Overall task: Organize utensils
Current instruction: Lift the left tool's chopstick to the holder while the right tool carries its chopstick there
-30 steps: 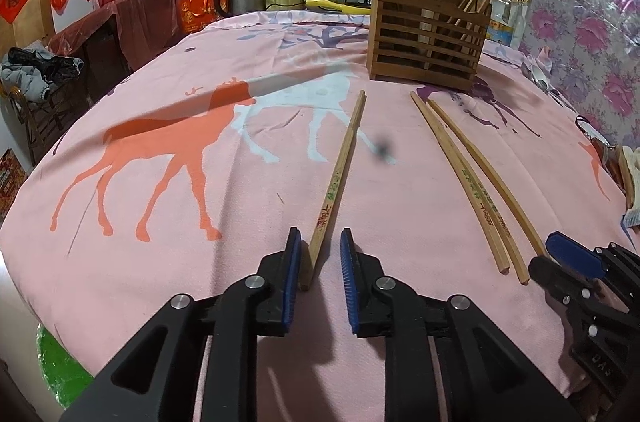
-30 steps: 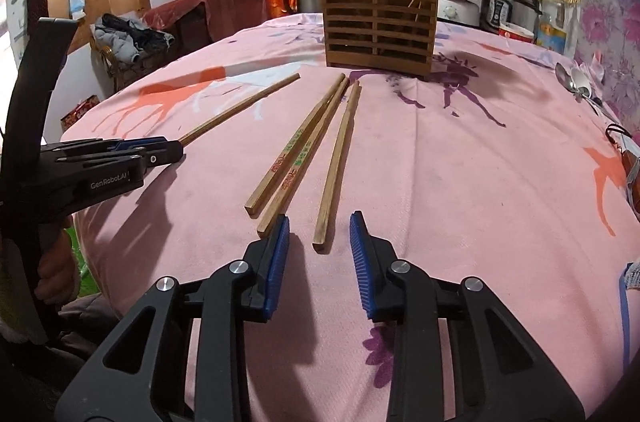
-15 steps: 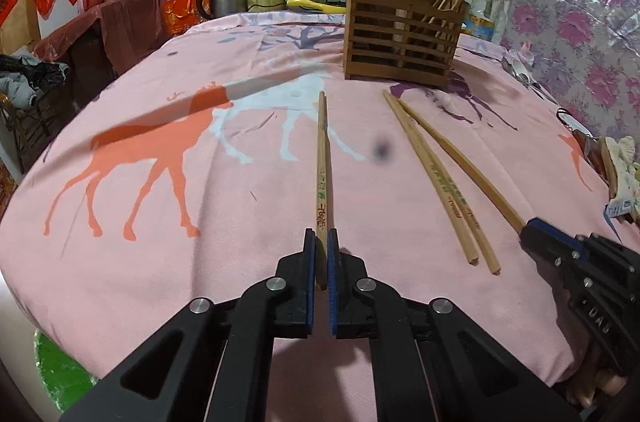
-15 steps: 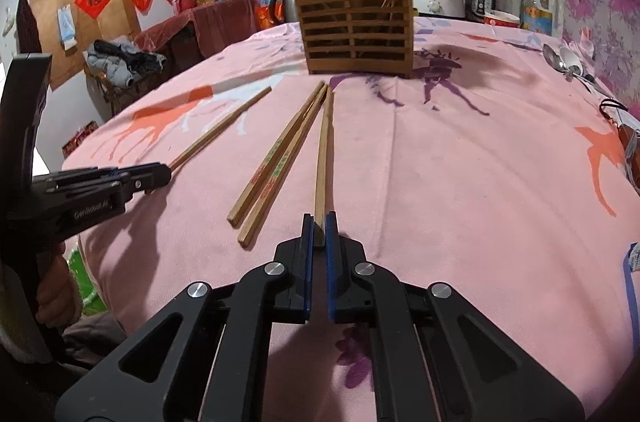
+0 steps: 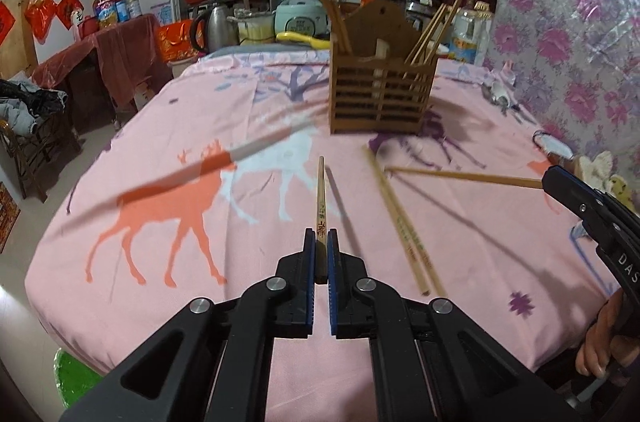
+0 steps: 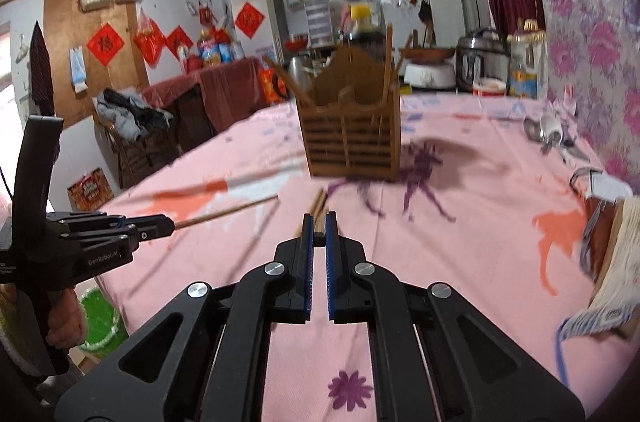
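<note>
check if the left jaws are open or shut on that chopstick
Shut on it. The left gripper has its blue pads pressed against both sides of the chopstick, which sticks out forward over the pink tablecloth.

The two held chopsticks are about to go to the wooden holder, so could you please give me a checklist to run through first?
1. Left tool shut on its chopstick: ok.
2. Right tool shut on its chopstick: ok.
3. Both sticks lifted off the tablecloth: ok, shadows beneath.
4. Holder upright: ok.
5. Room in the holder: cannot tell; sticks already inside.
6. Two loose chopsticks remaining: not ok, not yet collected.
</note>
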Available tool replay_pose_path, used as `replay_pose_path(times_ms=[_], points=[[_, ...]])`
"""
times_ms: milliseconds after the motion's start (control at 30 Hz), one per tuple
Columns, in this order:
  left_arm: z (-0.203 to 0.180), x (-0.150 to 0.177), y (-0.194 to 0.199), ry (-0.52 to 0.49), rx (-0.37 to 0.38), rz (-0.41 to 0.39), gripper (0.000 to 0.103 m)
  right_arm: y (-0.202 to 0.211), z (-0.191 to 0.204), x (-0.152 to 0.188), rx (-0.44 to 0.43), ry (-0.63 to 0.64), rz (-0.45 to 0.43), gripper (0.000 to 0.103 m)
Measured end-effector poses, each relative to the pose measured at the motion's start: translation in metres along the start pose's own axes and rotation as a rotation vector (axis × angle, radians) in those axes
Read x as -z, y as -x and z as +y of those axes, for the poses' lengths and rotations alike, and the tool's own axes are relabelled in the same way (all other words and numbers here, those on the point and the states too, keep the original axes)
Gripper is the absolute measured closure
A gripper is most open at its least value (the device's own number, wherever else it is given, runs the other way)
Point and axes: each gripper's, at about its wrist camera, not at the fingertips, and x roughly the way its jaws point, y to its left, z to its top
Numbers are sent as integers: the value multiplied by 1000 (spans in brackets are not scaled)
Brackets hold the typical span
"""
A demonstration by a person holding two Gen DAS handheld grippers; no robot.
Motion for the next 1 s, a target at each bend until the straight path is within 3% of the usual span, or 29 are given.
replay_pose_path(times_ms=[133, 300, 800, 1000], points=[[-4, -19, 16, -10, 3, -33, 97, 9, 0, -17, -12, -4, -40, 97], [-12, -39, 24, -24, 28, -16, 97, 18, 3, -36, -13, 13, -84, 97], [-1, -80, -49, 24, 77, 220, 97, -5, -12, -66, -12, -13, -88, 97], [-7, -108, -58, 4, 71, 192, 97, -18, -21, -80, -12, -27, -94, 97]])
